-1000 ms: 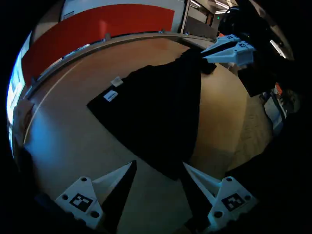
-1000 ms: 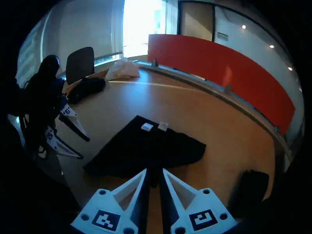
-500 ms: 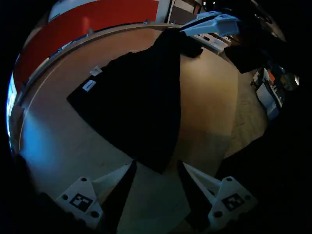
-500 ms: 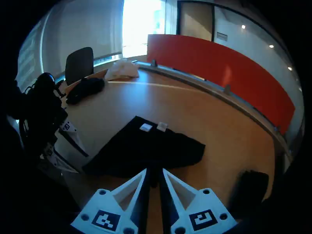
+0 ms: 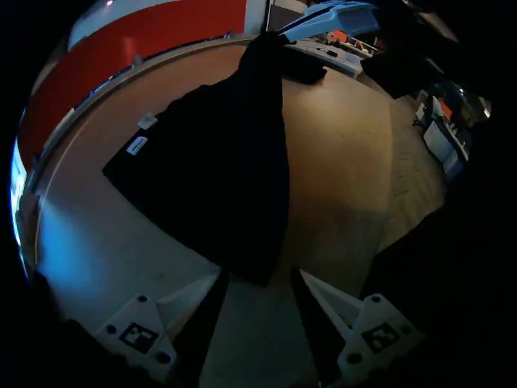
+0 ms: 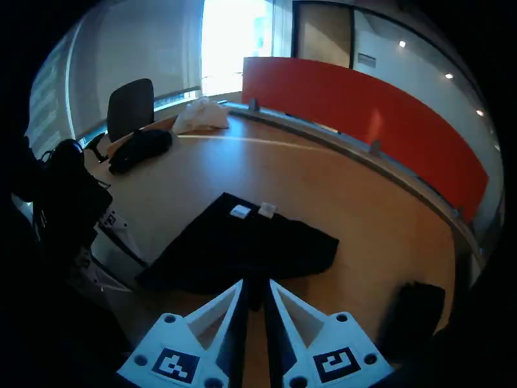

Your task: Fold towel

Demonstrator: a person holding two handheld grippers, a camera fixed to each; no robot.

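Observation:
A black towel [image 5: 220,168] lies spread on a round wooden table [image 5: 336,161], two white tags [image 5: 137,144] near one edge. My left gripper [image 5: 257,304] is open, low over the table, and the towel's near corner lies just ahead of its spread fingers without touching them. The towel's far corner rises to the right gripper [image 5: 284,33], which pinches it. In the right gripper view the right gripper [image 6: 256,288] is shut on dark fabric, with the towel [image 6: 245,249] stretching away from it. The left gripper [image 6: 116,229] hangs at the towel's left corner under a dark-sleeved hand [image 6: 68,194].
A red partition [image 6: 362,97] runs along the table's far edge. A white bag [image 6: 200,115], a black bag [image 6: 139,145] and an office chair [image 6: 129,107] are at the far side by the window. A dark object [image 6: 417,304] sits near the right edge.
My left gripper has sunk lower and drawn back toward the table's edge by the towel's corner. The right gripper has kept its hold and barely moved.

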